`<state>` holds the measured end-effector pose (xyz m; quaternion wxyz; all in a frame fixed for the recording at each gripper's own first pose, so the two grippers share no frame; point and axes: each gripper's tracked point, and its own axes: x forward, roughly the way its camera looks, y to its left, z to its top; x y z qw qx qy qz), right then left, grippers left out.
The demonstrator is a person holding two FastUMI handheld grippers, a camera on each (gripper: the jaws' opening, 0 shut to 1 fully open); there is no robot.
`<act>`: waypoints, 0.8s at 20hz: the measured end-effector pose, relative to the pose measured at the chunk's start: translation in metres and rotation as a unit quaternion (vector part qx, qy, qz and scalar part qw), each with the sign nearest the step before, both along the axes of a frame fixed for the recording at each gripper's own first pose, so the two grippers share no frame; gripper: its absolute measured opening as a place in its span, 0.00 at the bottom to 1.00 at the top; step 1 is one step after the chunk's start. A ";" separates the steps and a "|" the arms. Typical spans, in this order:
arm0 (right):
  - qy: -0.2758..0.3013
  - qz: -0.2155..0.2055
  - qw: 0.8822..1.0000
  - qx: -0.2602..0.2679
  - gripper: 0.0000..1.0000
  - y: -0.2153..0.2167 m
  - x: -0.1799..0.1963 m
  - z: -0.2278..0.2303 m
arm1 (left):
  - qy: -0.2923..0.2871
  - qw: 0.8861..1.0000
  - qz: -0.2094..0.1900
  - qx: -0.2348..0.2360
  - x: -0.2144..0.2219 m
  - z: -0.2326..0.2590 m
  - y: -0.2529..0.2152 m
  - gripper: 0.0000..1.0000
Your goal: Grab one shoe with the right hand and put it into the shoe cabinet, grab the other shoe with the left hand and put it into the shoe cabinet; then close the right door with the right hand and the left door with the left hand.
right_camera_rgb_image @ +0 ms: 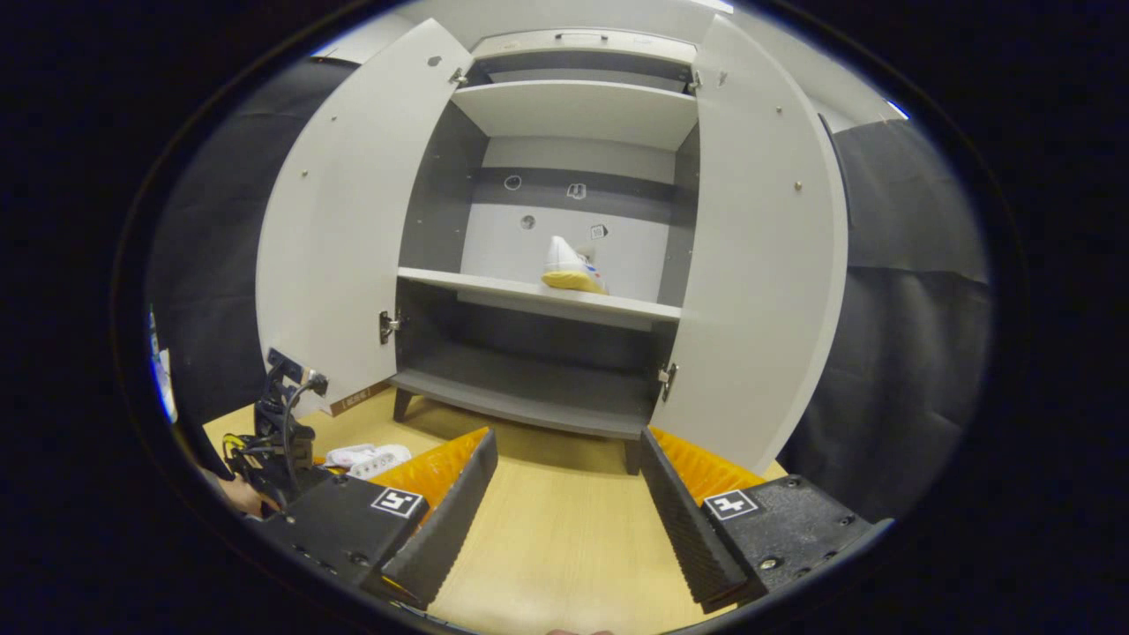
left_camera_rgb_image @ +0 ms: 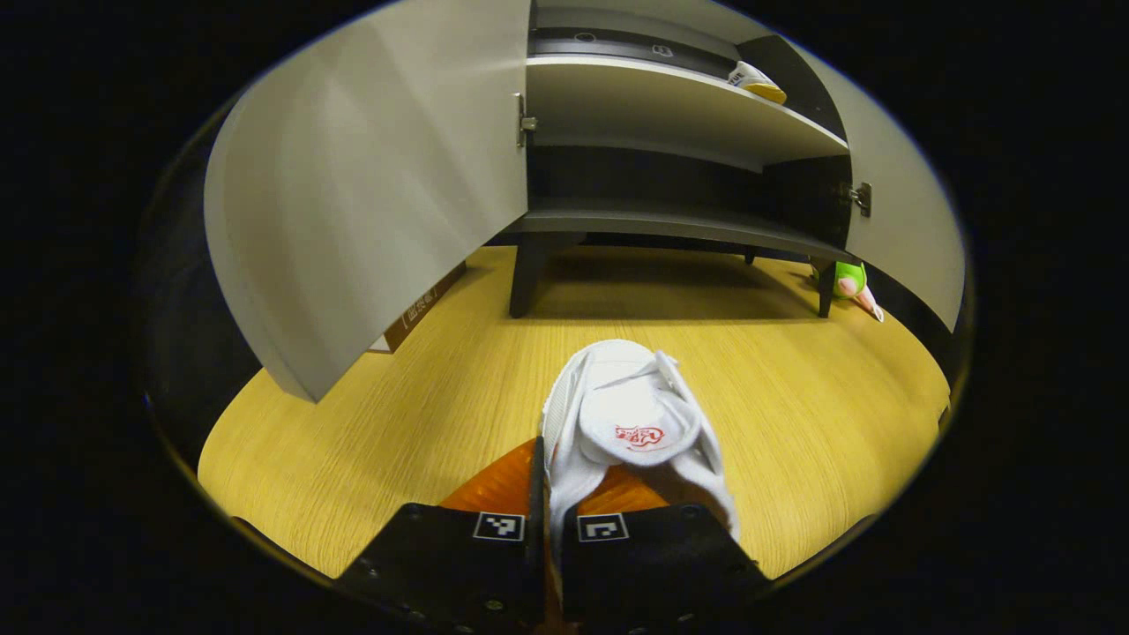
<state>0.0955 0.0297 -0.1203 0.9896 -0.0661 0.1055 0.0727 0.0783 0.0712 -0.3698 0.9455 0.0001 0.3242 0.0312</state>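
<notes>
In the left gripper view, the left gripper [left_camera_rgb_image: 549, 494] has its jaws drawn almost together, with the side wall of a white shoe [left_camera_rgb_image: 631, 423] nipped in the thin gap between them. The shoe stretches forward from the jaws, toe pointing away, its tongue folded over just ahead of the fingertips, and its sole lies on the wooden floor [left_camera_rgb_image: 397, 423]. Farther ahead of the jaws stands the shoe cabinet [left_camera_rgb_image: 670, 220], raised on dark legs. Its left door [left_camera_rgb_image: 370, 176] swings out wide ahead and to the left of the jaws, and its right door [left_camera_rgb_image: 908, 220] stands open ahead and to the right. The middle shelf [left_camera_rgb_image: 653, 110] sits high ahead of the jaws.

In the right gripper view, the right gripper [right_camera_rgb_image: 569, 494] has its jaws spread wide with nothing between them but bare floor. Straight ahead of the jaws and above them, the second shoe [right_camera_rgb_image: 571, 265] sits on the cabinet's middle shelf, toward the back wall. Both doors stand open on either side of the gap. Off to the left of the jaws, low down, the left gripper and the white shoe it holds sit on the floor.
</notes>
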 end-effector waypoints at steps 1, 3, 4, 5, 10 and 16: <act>0.003 0.000 1.000 -0.001 1.00 0.000 0.000 -0.003 | -0.002 1.000 -0.001 0.001 -0.001 0.001 -0.002 0.02; 0.008 0.000 1.000 0.001 1.00 0.000 0.000 -0.006 | -0.004 1.000 -0.008 0.009 0.000 0.002 -0.003 0.00; 0.007 0.001 1.000 0.001 1.00 0.001 0.000 -0.005 | -0.004 1.000 -0.007 0.011 -0.002 0.005 -0.004 0.00; 0.005 0.002 1.000 0.001 1.00 0.001 0.000 -0.004 | -0.007 1.000 -0.006 0.014 0.001 0.012 -0.005 0.00; -0.011 0.011 1.000 0.000 1.00 0.005 -0.001 0.005 | -0.041 0.999 -0.015 0.012 -0.018 0.076 -0.032 0.00; -0.032 0.031 0.999 0.015 1.00 0.013 -0.003 0.021 | -0.073 0.997 -0.021 -0.019 -0.010 0.177 -0.078 0.00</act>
